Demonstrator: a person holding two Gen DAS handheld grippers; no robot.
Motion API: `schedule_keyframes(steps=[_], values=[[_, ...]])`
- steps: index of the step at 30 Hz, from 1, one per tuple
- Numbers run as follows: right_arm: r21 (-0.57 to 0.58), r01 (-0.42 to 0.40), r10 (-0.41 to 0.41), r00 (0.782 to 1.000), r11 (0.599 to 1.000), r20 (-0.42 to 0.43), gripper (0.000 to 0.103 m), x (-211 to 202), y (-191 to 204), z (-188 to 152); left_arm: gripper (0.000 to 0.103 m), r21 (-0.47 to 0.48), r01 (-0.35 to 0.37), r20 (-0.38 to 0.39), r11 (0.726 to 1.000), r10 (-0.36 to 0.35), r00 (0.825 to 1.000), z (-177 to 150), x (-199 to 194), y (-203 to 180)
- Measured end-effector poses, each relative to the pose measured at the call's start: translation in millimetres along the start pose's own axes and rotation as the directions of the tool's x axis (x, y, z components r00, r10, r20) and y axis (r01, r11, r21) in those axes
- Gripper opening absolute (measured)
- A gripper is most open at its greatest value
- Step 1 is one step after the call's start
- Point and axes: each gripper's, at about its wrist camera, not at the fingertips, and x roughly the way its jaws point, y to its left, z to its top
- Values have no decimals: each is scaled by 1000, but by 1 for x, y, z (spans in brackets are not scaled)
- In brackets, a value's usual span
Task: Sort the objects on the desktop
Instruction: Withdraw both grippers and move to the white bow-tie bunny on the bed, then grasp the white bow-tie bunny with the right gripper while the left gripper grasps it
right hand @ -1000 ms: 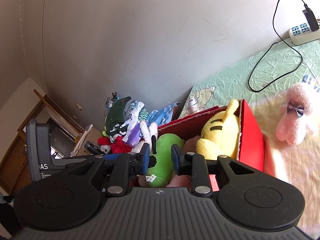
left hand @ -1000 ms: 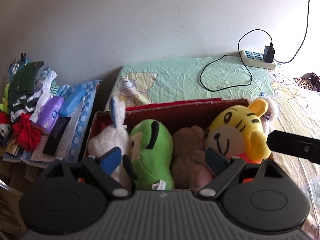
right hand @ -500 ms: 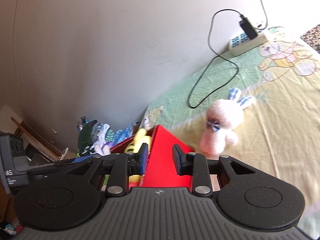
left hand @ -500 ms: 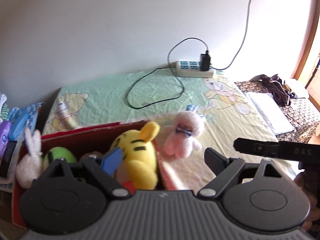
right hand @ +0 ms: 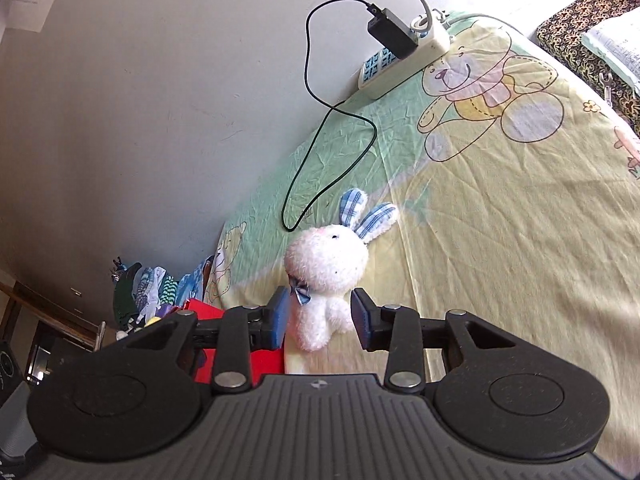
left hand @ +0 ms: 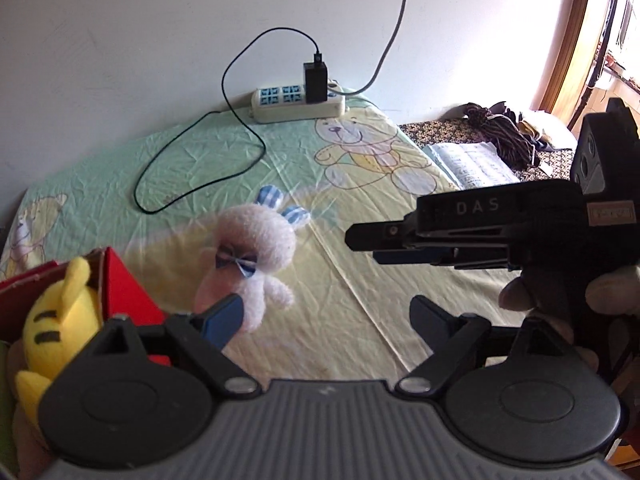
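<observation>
Bedsheet (right hand: 500, 208) in pale yellow and green stretches wide and bare to your right of the pink rabbit (right hand: 326, 268), which lies on it just beside the red box (left hand: 120, 280). Your right gripper (right hand: 318, 318) points at the toy with its jaws opening; the rabbit's lower body sits in the gap between them, and neither pad presses on it. Your left gripper (left hand: 324, 316) hangs above the same patch with its jaws wide apart and nothing between them, its blue pad overlapping the rabbit's foot in the left wrist view; whether they touch cannot be told. The box's corner stands close on the rabbit's left, a yellow tiger toy (left hand: 60, 320) leaning against its inner wall. At the wall-side edge of the bed a power strip (left hand: 298, 104) lies with a black charger (right hand: 392, 34) plugged in, and its black cable (right hand: 320, 152) loops across the sheet to end near the rabbit's checked ears. Beyond the sheet's right edge, papers (left hand: 468, 164) and dark clothing (left hand: 504, 128) lie on a patterned cloth. Left of the bed, folded clothes (right hand: 148, 292) crowd the wall.
</observation>
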Motion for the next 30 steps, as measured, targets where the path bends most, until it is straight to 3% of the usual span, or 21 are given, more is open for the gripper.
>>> schedule_keyframes(steps=[5, 15, 19, 24, 28, 30], values=[[0, -4, 4, 998, 1000, -63, 39, 31, -12, 8, 92, 12, -21, -36, 1000, 21, 999, 0, 23, -3], [22, -87, 89, 986, 996, -138, 45, 82, -29, 27, 94, -2, -73, -93, 997, 72, 993, -4, 56, 12], [50, -98, 104, 983, 994, -148, 48, 101, -35, 30, 95, -22, -99, -109, 995, 96, 989, -3, 64, 17], [109, -164, 179, 973, 980, -146, 54, 120, -40, 29, 96, -11, -156, -108, 988, 154, 982, -3, 72, 15], [151, -209, 230, 964, 966, -136, 49, 128, -42, 28, 97, -39, -158, -112, 987, 153, 982, 0, 73, 20], [171, -226, 249, 960, 959, -131, 41, 128, -44, 27, 97, -48, -147, -113, 988, 141, 984, 0, 73, 20]])
